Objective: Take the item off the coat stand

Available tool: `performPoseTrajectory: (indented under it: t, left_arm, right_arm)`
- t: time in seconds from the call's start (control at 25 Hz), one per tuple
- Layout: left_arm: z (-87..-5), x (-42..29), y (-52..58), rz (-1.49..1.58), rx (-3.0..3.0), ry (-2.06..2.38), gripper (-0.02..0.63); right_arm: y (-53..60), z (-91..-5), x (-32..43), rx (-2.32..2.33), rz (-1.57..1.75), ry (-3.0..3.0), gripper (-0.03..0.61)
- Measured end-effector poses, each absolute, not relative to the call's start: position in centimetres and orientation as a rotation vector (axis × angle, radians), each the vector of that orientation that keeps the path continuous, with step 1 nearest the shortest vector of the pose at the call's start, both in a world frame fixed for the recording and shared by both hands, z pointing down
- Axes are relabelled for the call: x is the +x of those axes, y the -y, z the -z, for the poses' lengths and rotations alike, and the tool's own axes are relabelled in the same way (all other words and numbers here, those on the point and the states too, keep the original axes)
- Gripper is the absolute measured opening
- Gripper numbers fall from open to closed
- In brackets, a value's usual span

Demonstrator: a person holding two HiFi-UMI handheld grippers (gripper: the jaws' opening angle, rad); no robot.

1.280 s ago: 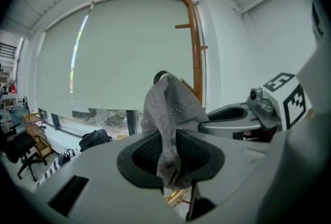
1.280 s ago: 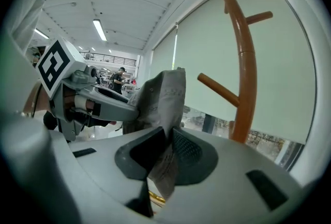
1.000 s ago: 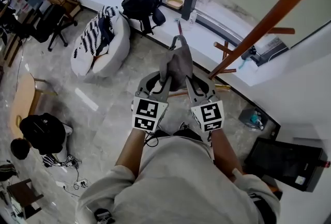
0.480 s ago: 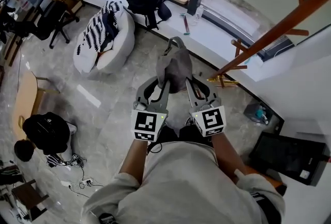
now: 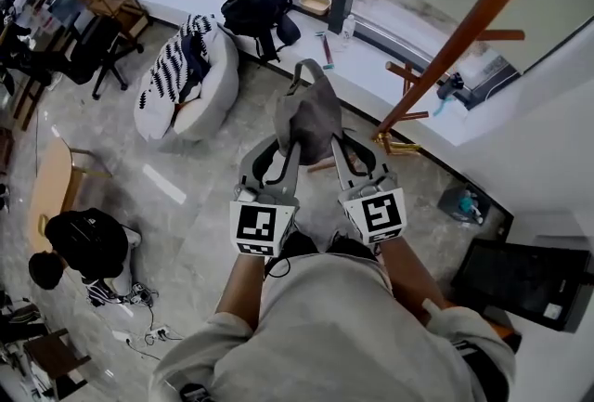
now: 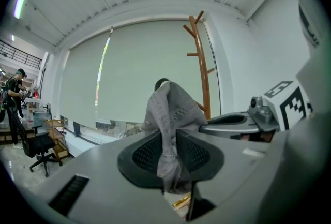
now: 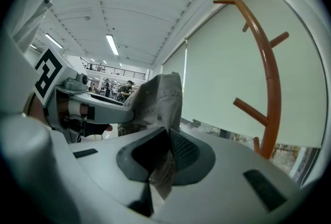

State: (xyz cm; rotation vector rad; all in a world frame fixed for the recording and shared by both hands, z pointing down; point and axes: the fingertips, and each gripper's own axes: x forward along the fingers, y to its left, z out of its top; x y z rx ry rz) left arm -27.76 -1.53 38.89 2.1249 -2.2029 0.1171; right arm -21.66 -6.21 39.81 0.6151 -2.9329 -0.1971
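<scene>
A grey fabric item point(image 5: 311, 117) with a loop at its top hangs in the air in front of me, clear of the wooden coat stand point(image 5: 464, 33). My left gripper point(image 5: 290, 148) is shut on its left lower edge, and the cloth point(image 6: 168, 114) is pinched between the pads. My right gripper point(image 5: 336, 148) grips the right lower edge, its jaws closing on the cloth point(image 7: 155, 99) between them. The stand point(image 6: 200, 62) rises behind the item, to the right, its pegs point(image 7: 253, 112) bare.
A white beanbag point(image 5: 181, 75) with striped cloth and a black backpack point(image 5: 255, 6) sit by the window sill. A black box point(image 5: 515, 284) lies at the right. A person in black point(image 5: 79, 242) crouches at lower left near a wooden table point(image 5: 51, 187).
Both grippers keep hold of the grey item, which stays off the stand. The pair has shifted slightly left and the view has swung a little.
</scene>
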Motion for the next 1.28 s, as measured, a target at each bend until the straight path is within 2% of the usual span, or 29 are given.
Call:
performPoseTrajectory:
  t: [0.68, 1.28]
  left_arm:
    - [-35.6, -18.3, 1.5, -0.099, 2.098, 2.306, 0.087]
    - [-35.5, -16.3, 2.3, -0.135, 2.099, 2.304, 0.086]
  right_arm:
    - [6.5, -35.8, -12.4, 0.594, 0.238, 3.016, 0.017]
    - [7.2, -35.7, -10.4, 0.601, 0.235, 3.027, 0.017]
